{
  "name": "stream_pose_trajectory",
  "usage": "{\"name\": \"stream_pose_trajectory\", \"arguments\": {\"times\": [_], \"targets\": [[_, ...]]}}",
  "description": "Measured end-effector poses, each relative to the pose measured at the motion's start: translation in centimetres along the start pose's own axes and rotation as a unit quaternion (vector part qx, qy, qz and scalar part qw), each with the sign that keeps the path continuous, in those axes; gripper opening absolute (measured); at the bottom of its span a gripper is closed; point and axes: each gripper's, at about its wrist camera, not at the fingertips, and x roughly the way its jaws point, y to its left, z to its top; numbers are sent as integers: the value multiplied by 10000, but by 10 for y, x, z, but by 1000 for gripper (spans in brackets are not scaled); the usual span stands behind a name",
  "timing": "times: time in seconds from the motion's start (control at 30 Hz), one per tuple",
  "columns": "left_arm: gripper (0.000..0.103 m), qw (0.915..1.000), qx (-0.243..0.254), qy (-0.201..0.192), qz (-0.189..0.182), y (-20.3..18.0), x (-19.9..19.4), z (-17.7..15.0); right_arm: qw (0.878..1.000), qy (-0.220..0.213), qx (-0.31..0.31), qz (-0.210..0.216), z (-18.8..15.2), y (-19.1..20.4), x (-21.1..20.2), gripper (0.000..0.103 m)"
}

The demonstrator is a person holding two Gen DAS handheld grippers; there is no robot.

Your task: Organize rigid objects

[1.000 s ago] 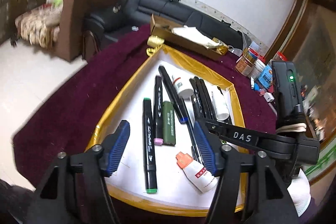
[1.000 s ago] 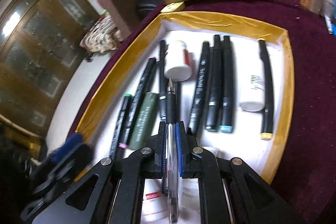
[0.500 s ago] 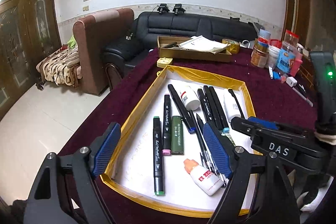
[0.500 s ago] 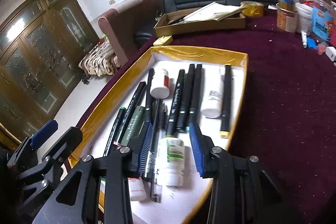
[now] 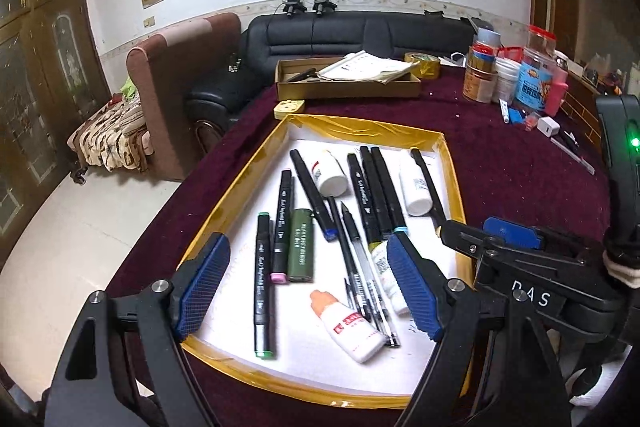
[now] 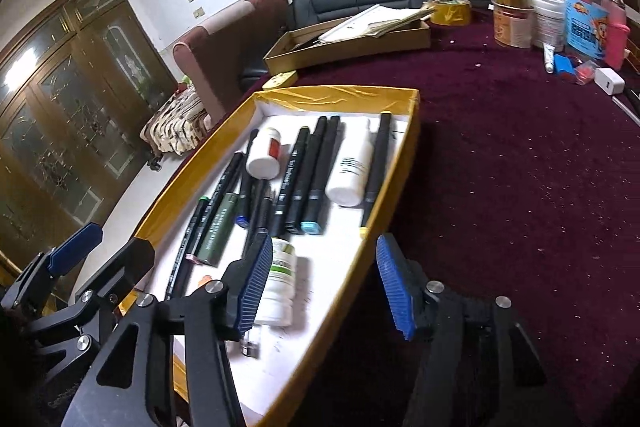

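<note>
A gold-rimmed white tray [image 5: 256, 163] [image 6: 400, 163] on the maroon table holds several black markers [image 5: 378, 187], a clear pen [image 5: 360, 267] [image 6: 256, 223], a green lighter [image 5: 301, 245], small white bottles [image 5: 330, 175] [image 6: 350, 171], a glue bottle [image 5: 352, 327] and a green-label bottle [image 6: 280, 279]. My left gripper [image 5: 308, 291] is open and empty above the tray's near end. My right gripper [image 6: 322, 283] is open and empty over the tray's right rim; it also shows in the left wrist view [image 5: 508, 239].
A cardboard box [image 5: 348, 83] with papers and a tape roll [image 5: 422, 65] stand at the back. Jars and tubs [image 5: 516, 75] and small items [image 6: 576, 69] crowd the far right. A sofa and armchair stand beyond the table edge on the left.
My right gripper has opened and let go of the clear pen, which now lies in the tray. Both grippers have pulled back and risen.
</note>
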Motion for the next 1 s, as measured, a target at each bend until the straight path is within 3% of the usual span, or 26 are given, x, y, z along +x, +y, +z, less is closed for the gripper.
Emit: {"name": "stream_pose_trajectory", "arguments": {"times": [0.13,0.2,0.23,0.3,0.33,0.37,0.4,0.43,0.53,0.63,0.73,1.0], "targets": [[81,9999,23,-123,47,-6,-5,1,9999,-90,-9,-67,-1,-7,-7,50],[81,9989,-111,-413,207,-4,-17,2,9998,-171,-50,-119,-3,-9,-12,50],[81,9957,-269,-786,408,-1,-31,3,9996,-222,-76,-152,-3,-9,-15,50],[83,9856,-507,-1461,676,4,-59,3,9988,-382,-178,-256,-3,-9,-24,50],[94,9757,-672,-1958,716,7,-80,2,9981,-466,-243,-314,-4,-7,-28,50],[103,9674,-813,-2314,638,10,-92,1,9971,-569,-324,-379,-4,-6,-33,51],[103,9598,-938,-2597,496,12,-100,0,9957,-683,-416,-466,-4,-4,-38,54],[103,9575,-1004,-2677,382,13,-101,3,9944,-769,-481,-540,-4,-2,-41,61],[103,9724,-900,-2150,135,11,-83,23,9882,-1095,-725,-793,-5,7,-53,72],[103,9769,-1245,-1736,-80,18,-68,25,9782,-1339,-1068,-1174,-8,18,-61,89],[103,9829,-1294,-1247,-404,20,-53,25,9720,-1374,-1354,-1341,-10,29,-60,91],[103,9898,-1099,-904,48,7,-37,19,9748,-967,-1608,-1207,-11,42,-36,91]]}}
